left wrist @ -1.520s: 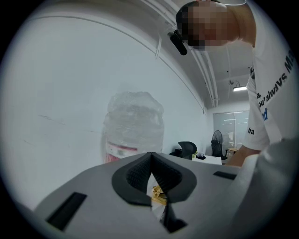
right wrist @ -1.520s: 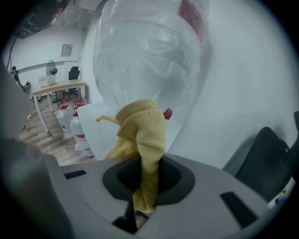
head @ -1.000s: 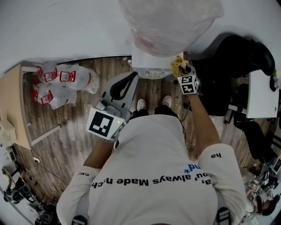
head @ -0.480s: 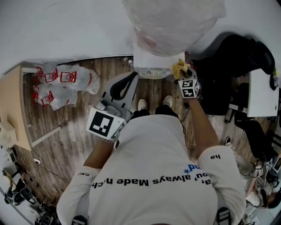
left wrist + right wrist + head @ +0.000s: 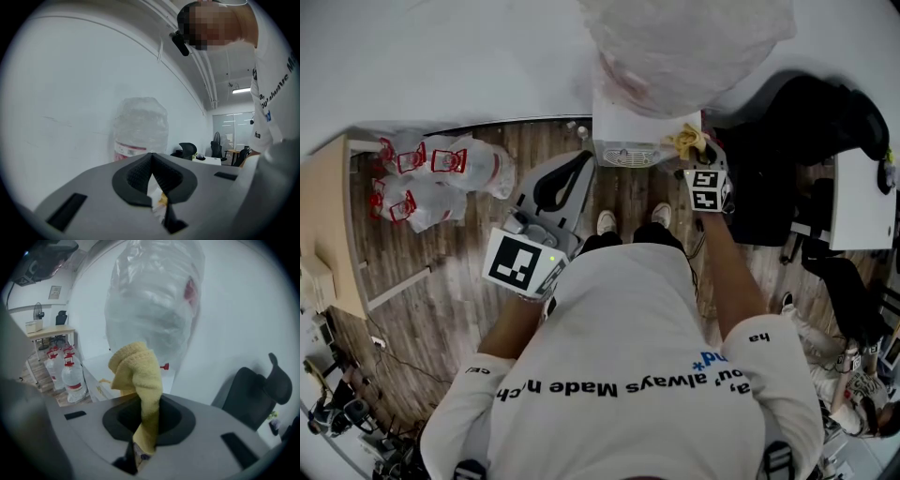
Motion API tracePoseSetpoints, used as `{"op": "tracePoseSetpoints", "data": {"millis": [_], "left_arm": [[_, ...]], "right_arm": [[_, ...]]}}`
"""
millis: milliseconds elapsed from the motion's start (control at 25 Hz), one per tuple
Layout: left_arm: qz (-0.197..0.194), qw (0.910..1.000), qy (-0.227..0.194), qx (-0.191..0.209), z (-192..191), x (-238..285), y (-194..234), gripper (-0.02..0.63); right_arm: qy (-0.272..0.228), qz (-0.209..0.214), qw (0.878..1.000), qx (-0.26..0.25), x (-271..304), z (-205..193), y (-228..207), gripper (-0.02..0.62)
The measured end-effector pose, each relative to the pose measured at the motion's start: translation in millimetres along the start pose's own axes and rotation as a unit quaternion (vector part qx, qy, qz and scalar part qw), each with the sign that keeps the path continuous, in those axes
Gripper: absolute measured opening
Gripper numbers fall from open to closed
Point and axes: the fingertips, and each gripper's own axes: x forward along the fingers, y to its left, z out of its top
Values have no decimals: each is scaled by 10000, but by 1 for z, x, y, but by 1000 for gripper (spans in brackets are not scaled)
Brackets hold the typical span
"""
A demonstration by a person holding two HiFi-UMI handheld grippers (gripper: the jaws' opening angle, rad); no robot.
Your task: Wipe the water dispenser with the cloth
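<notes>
The white water dispenser (image 5: 642,127) stands against the wall, with a big clear bottle (image 5: 684,47) wrapped in plastic on top. My right gripper (image 5: 698,155) is shut on a yellow cloth (image 5: 687,141) at the dispenser's front right top corner. In the right gripper view the cloth (image 5: 136,376) sticks up out of the right gripper (image 5: 147,416), in front of the bottle (image 5: 154,301) and the dispenser top (image 5: 101,369). My left gripper (image 5: 562,183) hangs back near my body, shut and holding nothing; its view looks up at the bottle (image 5: 140,129) over the left gripper (image 5: 152,180).
Several water jugs with red caps (image 5: 441,173) lie on the wood floor at the left, beside a wooden table (image 5: 323,225). A black office chair (image 5: 806,122) and a white desk (image 5: 853,202) stand at the right. My shoes (image 5: 602,223) are just before the dispenser.
The right gripper and cloth have shifted slightly to the right along the dispenser's top front edge. The left gripper has stayed put.
</notes>
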Motion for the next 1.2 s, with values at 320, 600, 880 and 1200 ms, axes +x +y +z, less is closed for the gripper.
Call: {"op": "tracePoseSetpoints", "data": {"millis": [320,600,880,1200], "left_arm": [[82,10000,6,-27,-1,-8,3,18],[246,9997,-28,-49,0,-18,11,18],[458,9989,-44,-86,-2,-31,20,18],[651,9978,-27,-98,-3,-42,28,18]], "right_arm": [[-618,532,9961,325,-21,66,71,60],[-622,1206,9905,240,-10,89,145,60],[-403,1572,9867,-38,14,86,194,61],[-21,1770,9832,-452,40,71,229,61]]}}
